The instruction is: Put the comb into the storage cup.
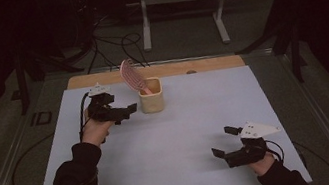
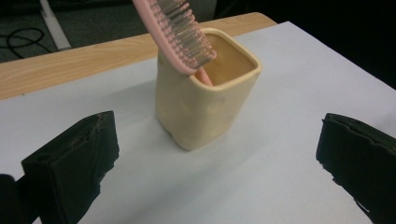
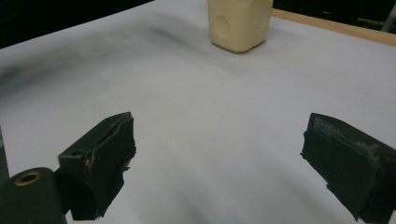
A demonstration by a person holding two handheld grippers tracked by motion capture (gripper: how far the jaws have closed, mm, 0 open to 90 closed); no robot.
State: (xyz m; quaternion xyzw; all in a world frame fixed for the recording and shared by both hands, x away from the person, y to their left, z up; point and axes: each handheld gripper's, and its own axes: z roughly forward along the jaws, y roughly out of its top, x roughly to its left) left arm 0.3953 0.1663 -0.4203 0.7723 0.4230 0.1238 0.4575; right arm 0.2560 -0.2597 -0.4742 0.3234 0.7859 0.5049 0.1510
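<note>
Nearest the person, the right gripper (image 1: pixel 226 143) hangs over bare white table (image 1: pixel 179 161) with its jaws spread wide and empty, well apart from everything. Farther up, the left gripper (image 1: pixel 125 113) sits just beside the cup (image 1: pixel 151 96), its jaws also wide and holding nothing. The cup, cream, squarish and upright near the far wooden edge, looks stiff and smooth, likely breakable and a bit slippery, so its flat side walls seem the best grip; it holds one pink brush (image 1: pixel 130 75), handle down and bristled head leaning out over the rim, light and rigid, best pinched at the neck.
</note>
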